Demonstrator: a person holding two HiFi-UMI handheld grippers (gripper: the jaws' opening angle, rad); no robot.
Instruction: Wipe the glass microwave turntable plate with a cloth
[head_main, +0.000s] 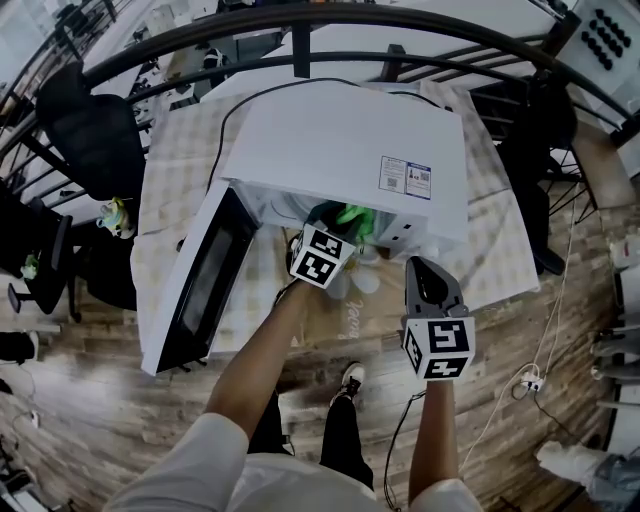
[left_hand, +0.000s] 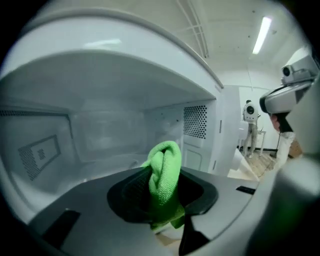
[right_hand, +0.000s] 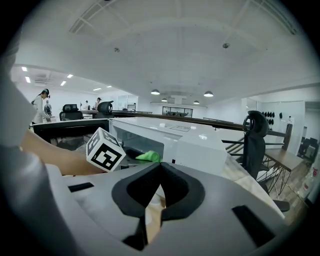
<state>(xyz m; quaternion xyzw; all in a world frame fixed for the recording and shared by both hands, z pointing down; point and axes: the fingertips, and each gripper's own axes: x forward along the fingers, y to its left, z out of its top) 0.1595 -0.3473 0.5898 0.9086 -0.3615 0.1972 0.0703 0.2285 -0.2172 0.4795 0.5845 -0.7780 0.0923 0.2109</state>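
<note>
I see left gripper (left_hand: 162, 194) clamped on bunched green microfibre cloth (left_hand: 165, 159), inside open white microwave oven (head_main: 340, 150). Right gripper (right_hand: 159, 167) outside it, jaws closed together, empty.

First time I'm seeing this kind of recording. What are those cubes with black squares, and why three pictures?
No robot here: a person holds a two-jaw gripper in each hand, and the patterned cubes are parts of those grippers. The head view comes from a camera on the person's head, looking down; the other two come from cameras riding on each gripper. A white microwave stands on a checked tablecloth with its door open. The left gripper reaches into the cavity, shut on a green cloth. The right gripper is outside, jaws together, holding nothing. The glass plate itself cannot be made out.
</note>
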